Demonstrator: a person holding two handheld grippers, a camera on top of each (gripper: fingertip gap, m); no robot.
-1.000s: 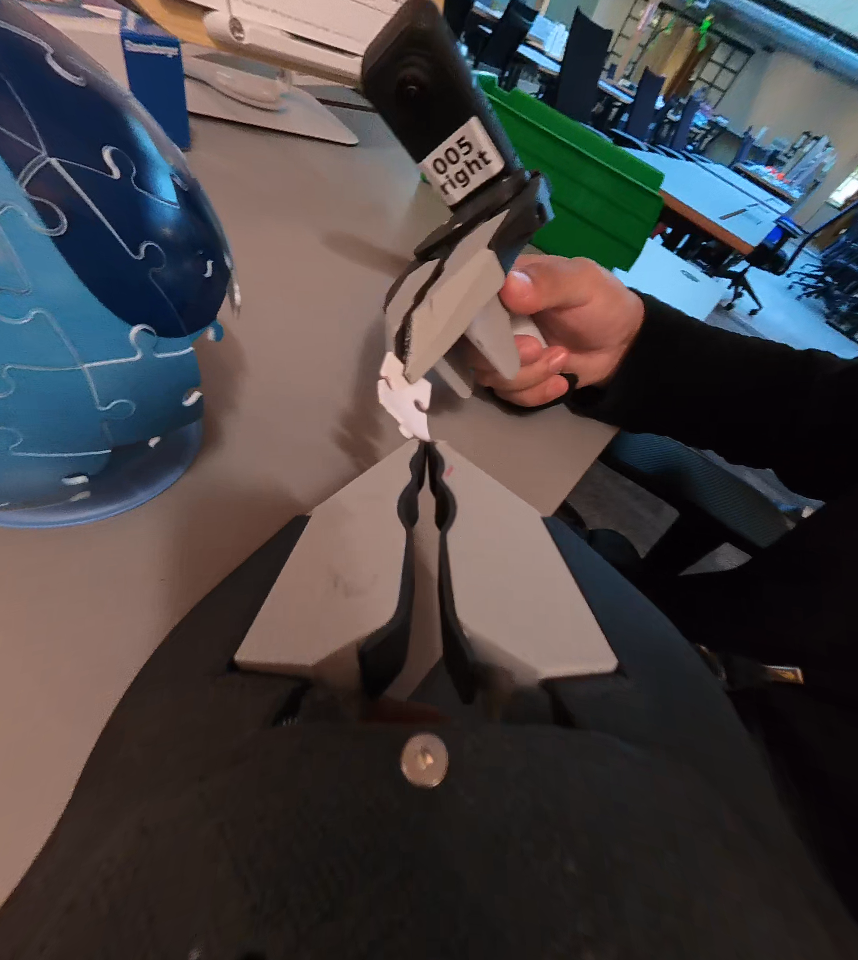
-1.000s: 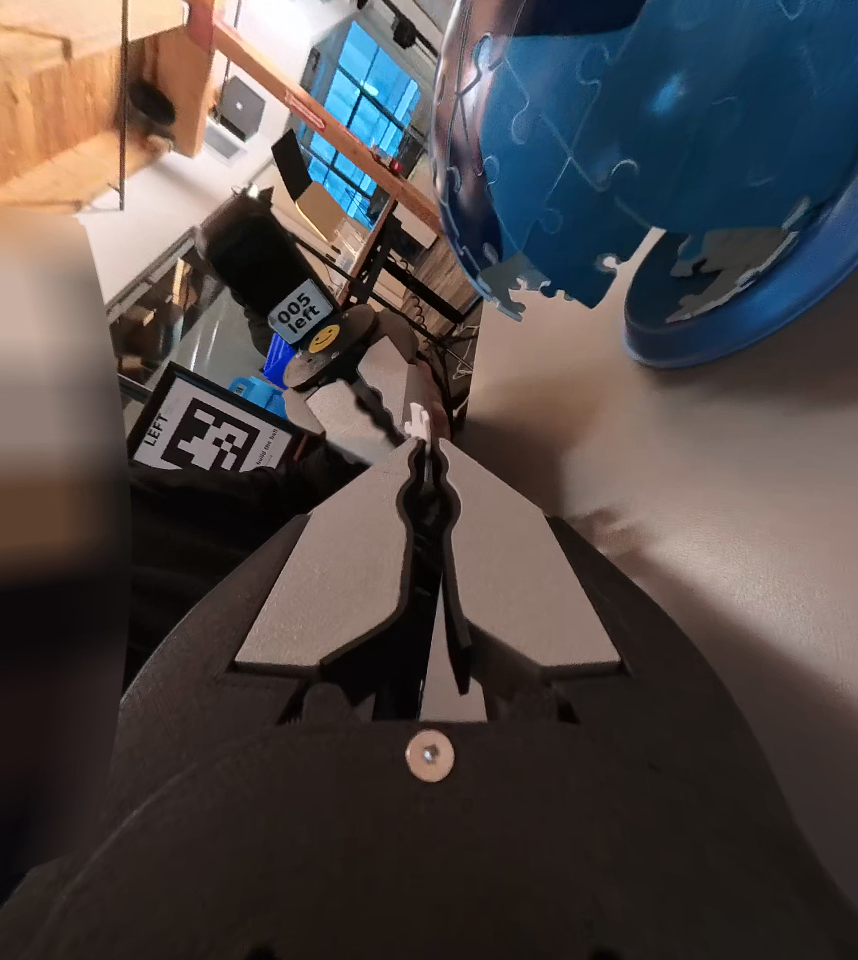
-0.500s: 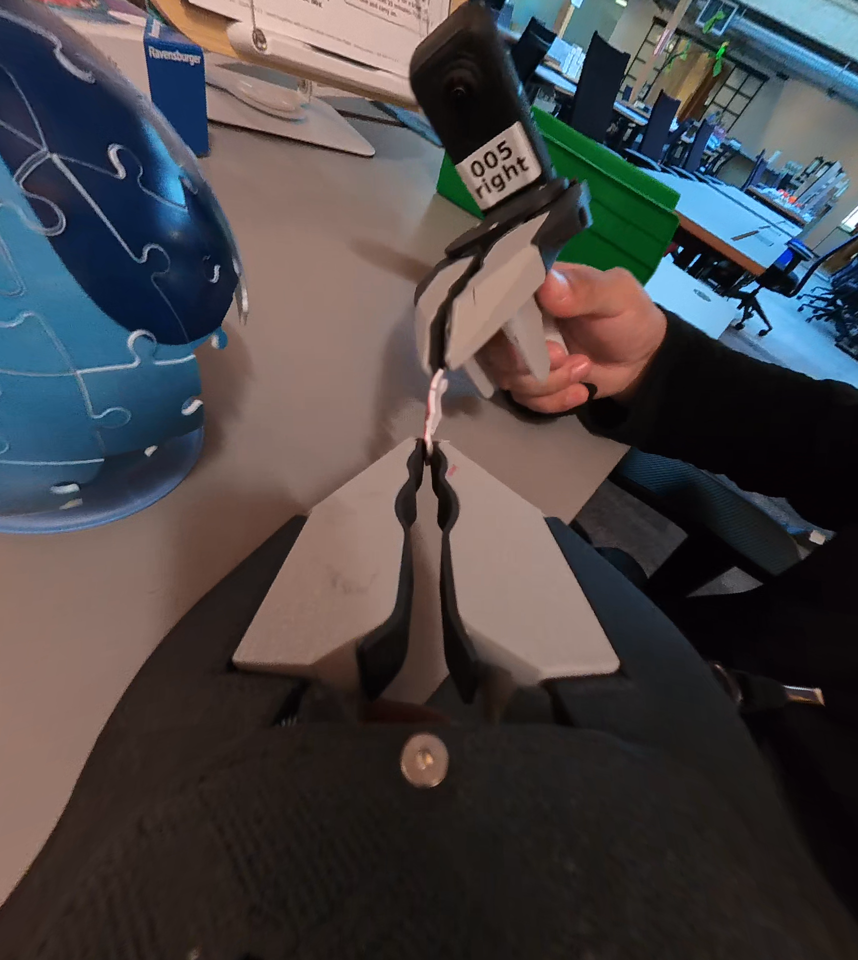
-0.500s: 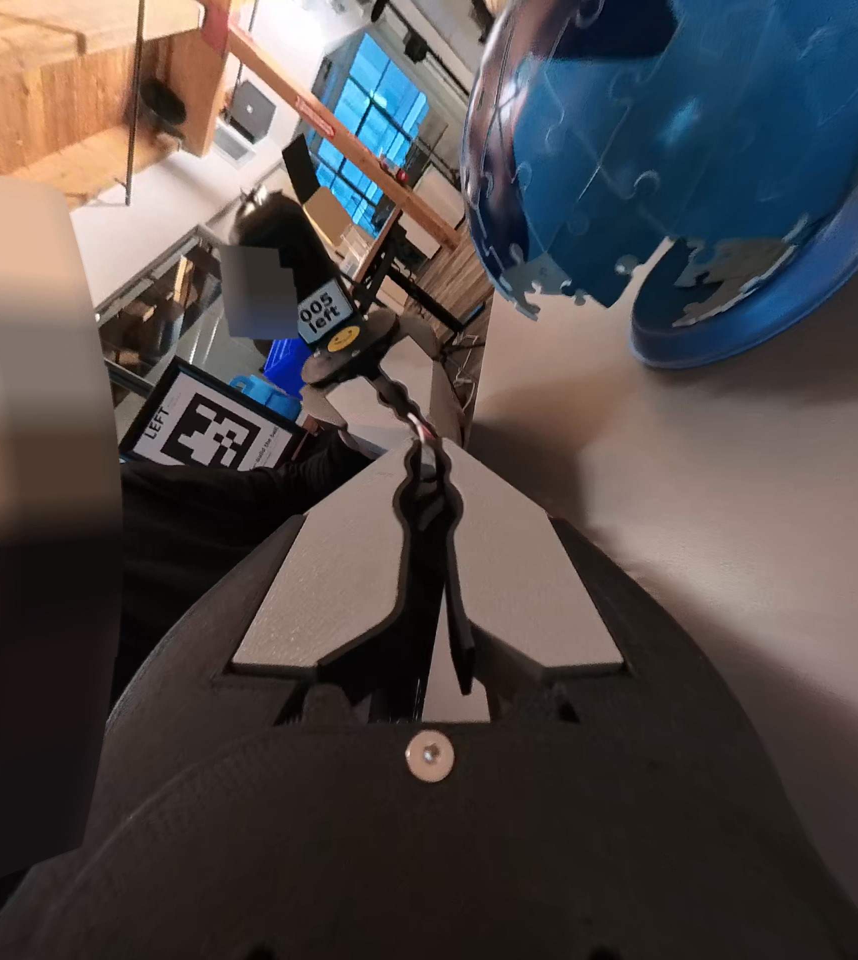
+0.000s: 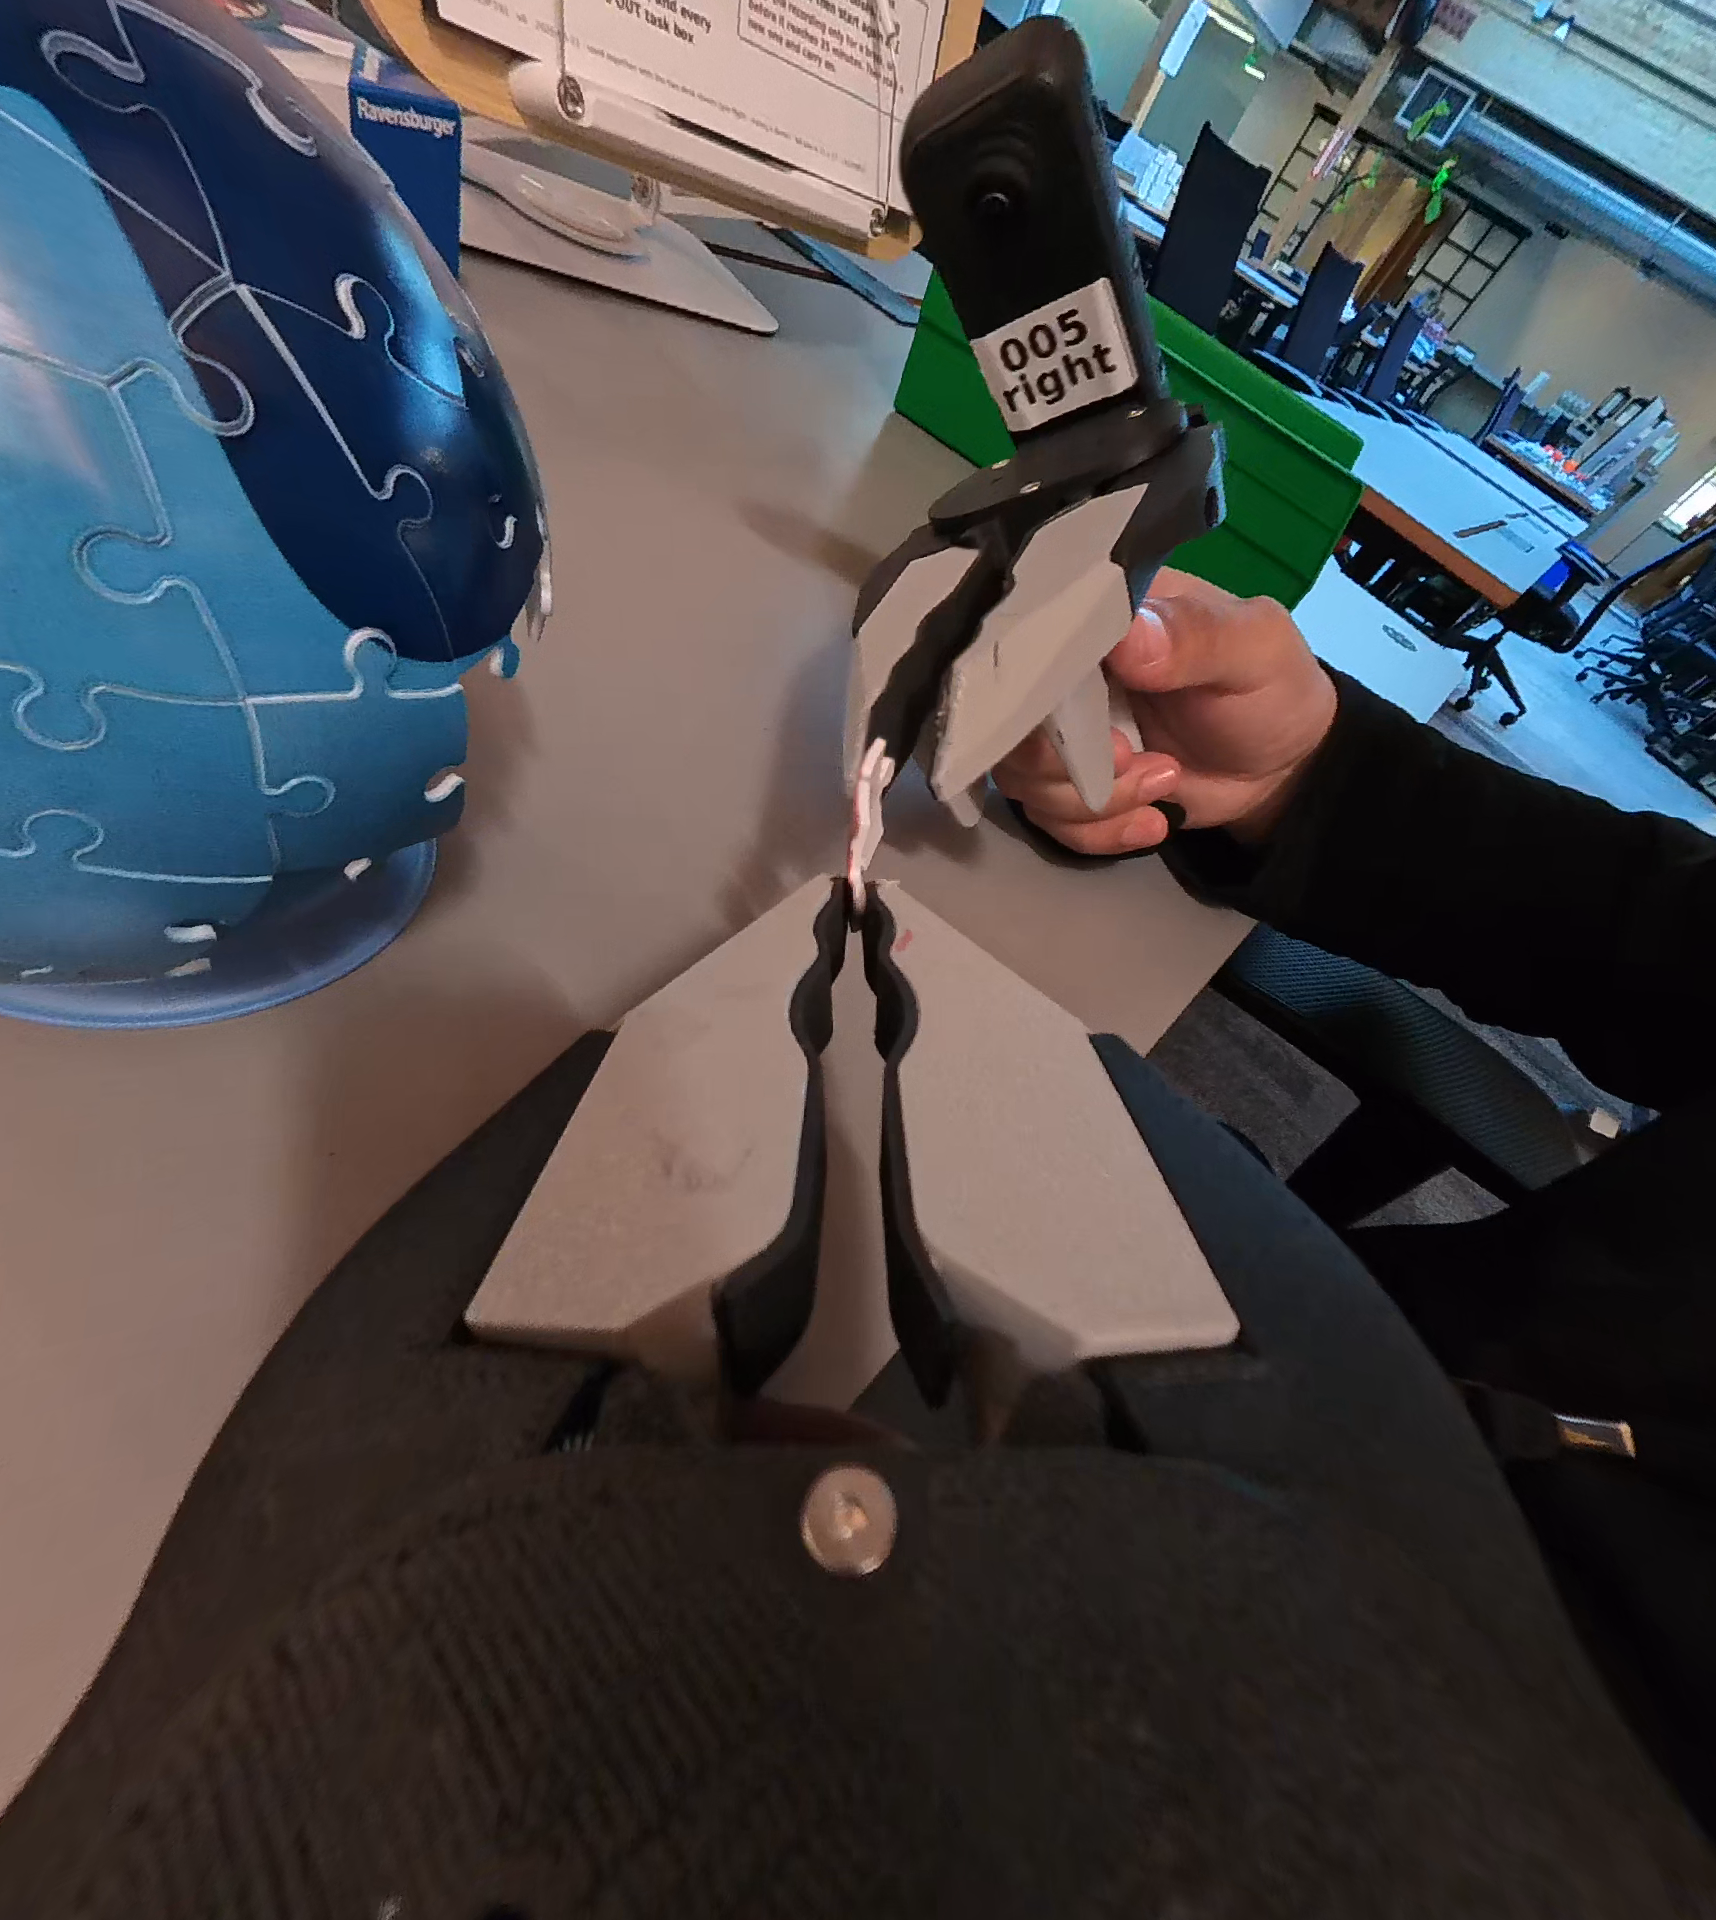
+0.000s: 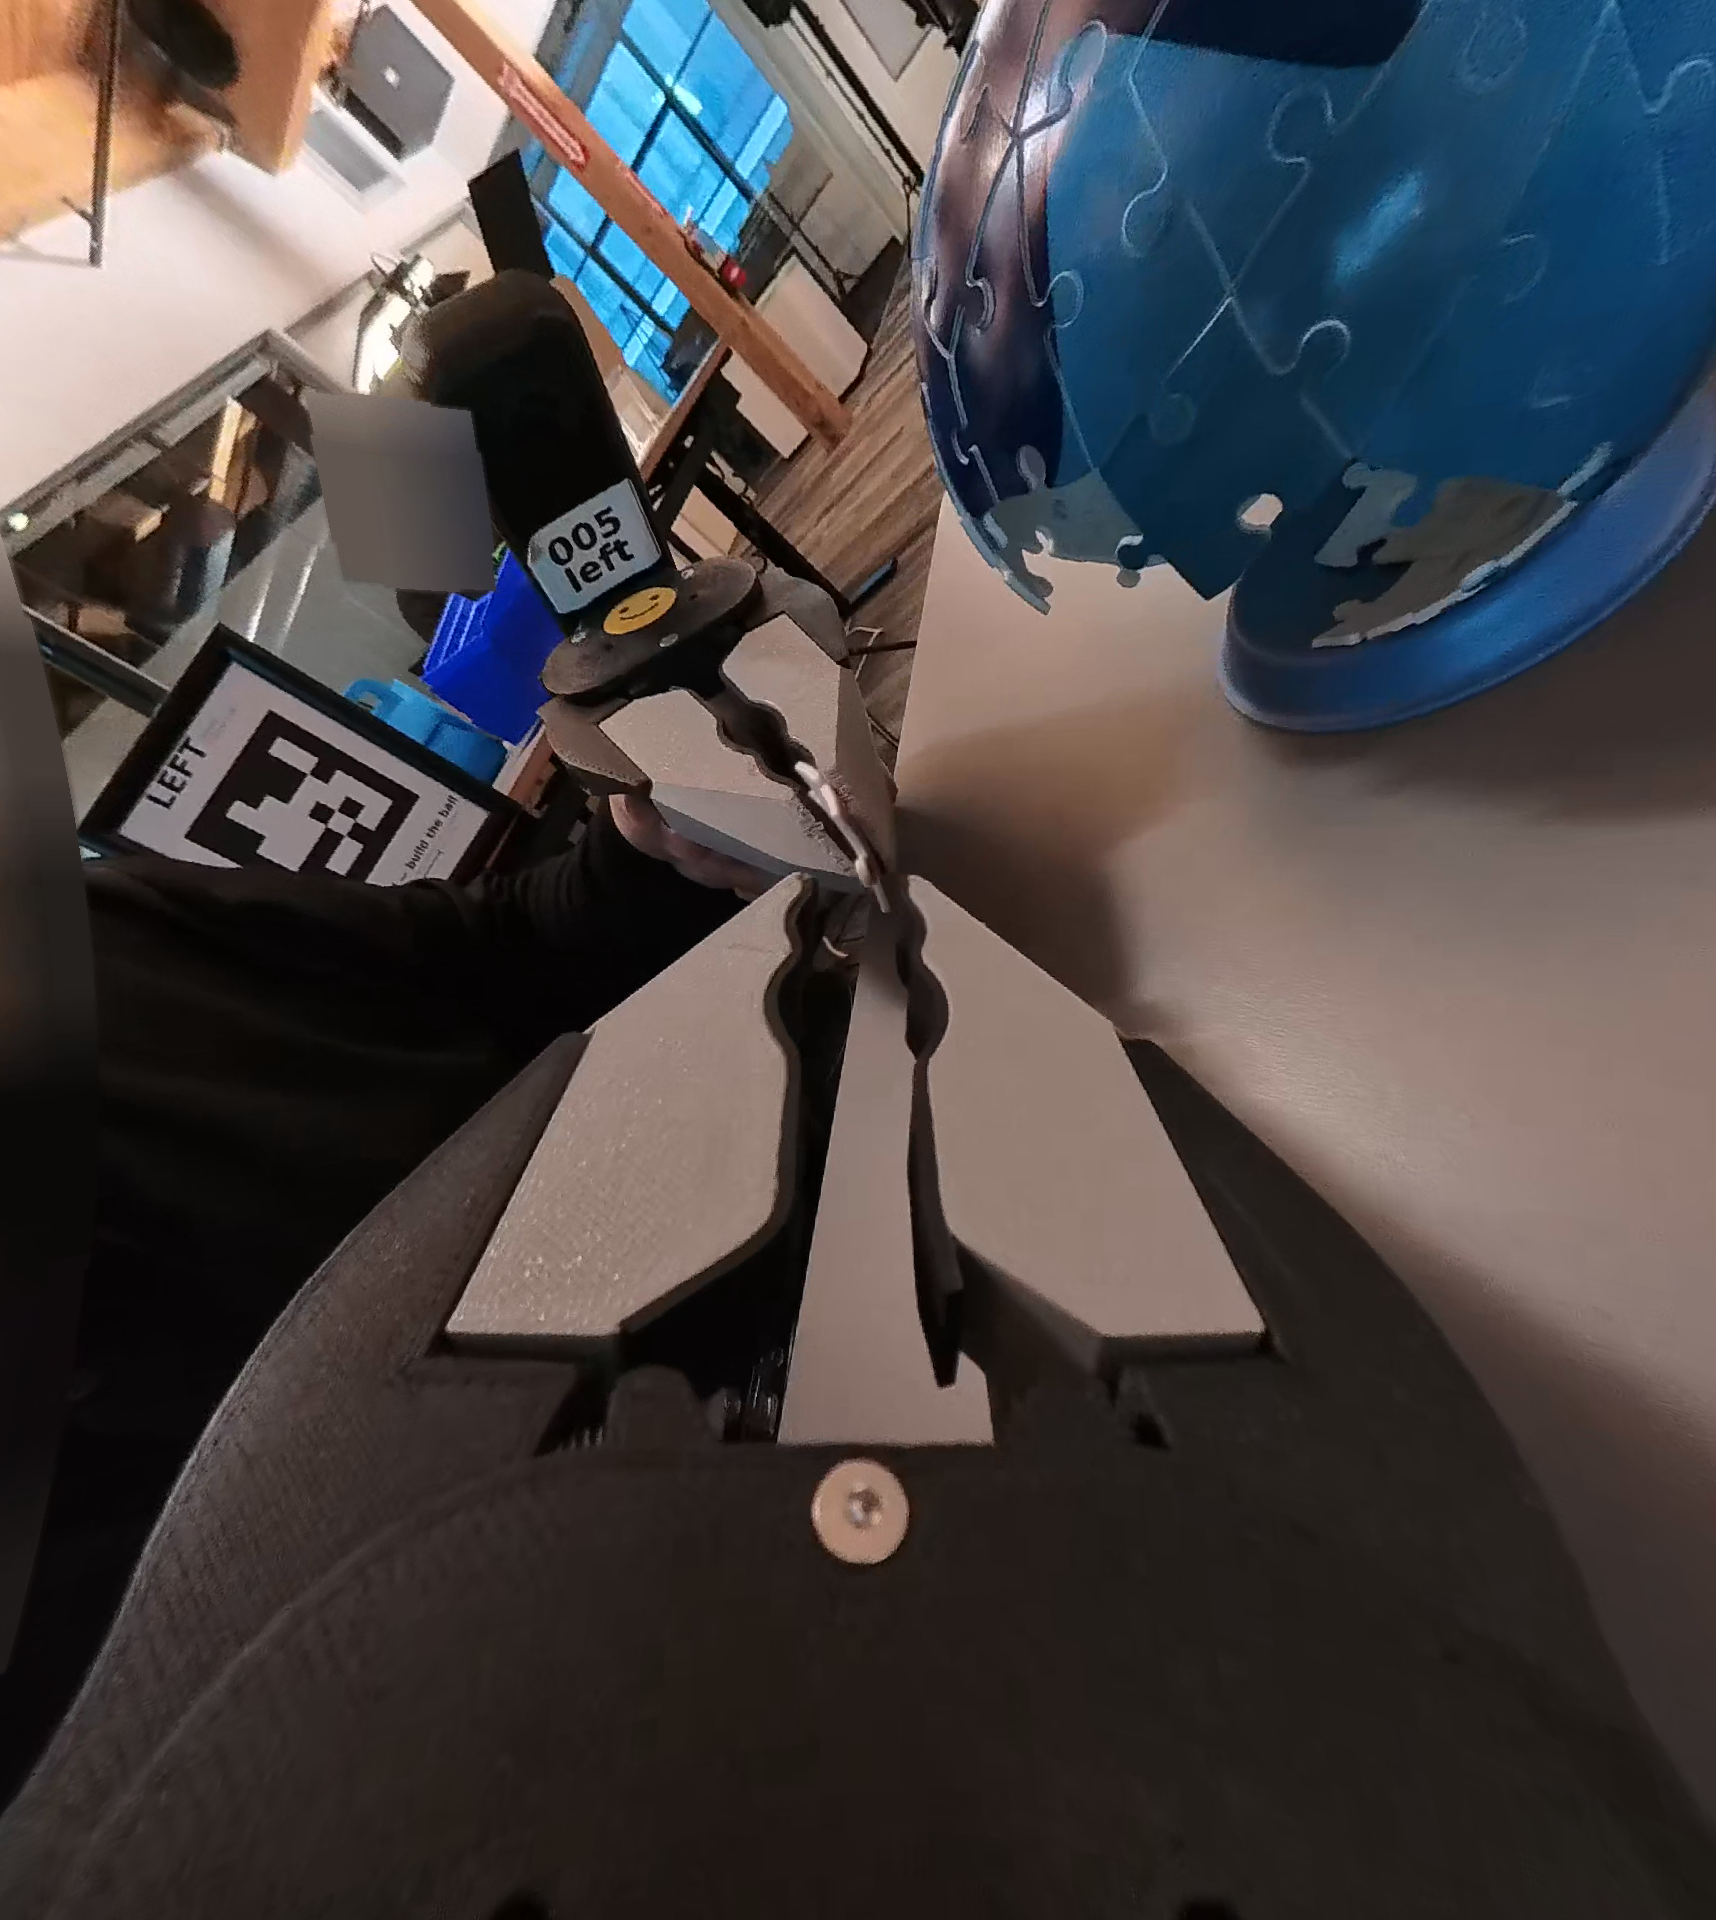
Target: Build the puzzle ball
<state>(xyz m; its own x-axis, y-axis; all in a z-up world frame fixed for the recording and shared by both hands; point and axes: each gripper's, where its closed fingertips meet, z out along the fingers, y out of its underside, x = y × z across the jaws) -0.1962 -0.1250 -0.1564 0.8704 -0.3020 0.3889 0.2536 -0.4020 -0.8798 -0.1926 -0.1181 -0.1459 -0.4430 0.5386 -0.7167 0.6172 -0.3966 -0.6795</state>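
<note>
- Left wrist view: left gripper (image 5: 856, 902), frame centre, jaws closed to a sliver, pinching the bottom end of one white puzzle piece (image 5: 868, 812).
- Piece is edge-on to this camera, long axis near vertical, leaning slightly right toward the top.
- Right gripper (image 5: 921, 767), upper centre-right, held by a hand (image 5: 1186, 717); its jaws are parted, and the piece's top end sits at the left fingertip. Contact there is hard to confirm.
- Puzzle ball (image 5: 158, 540) at left of frame on a blue base, part built, open jagged edge facing right; well apart from both grippers.
- Grey table (image 5: 688, 540) is bare between ball and grippers; table edge runs at right centre, just past the grippers.
- Green bin (image 5: 1238, 457) upper right, behind the right gripper.
- Right wrist view: own jaws at frame centre show a clear gap. Left gripper (image 6: 859, 847) just above them, closed on the piece (image 6: 838, 821).
- Ball (image 6: 1353, 312) upper right, gaps in its lower edge.
- Count: two grippers, one loose piece, one ball.
</note>
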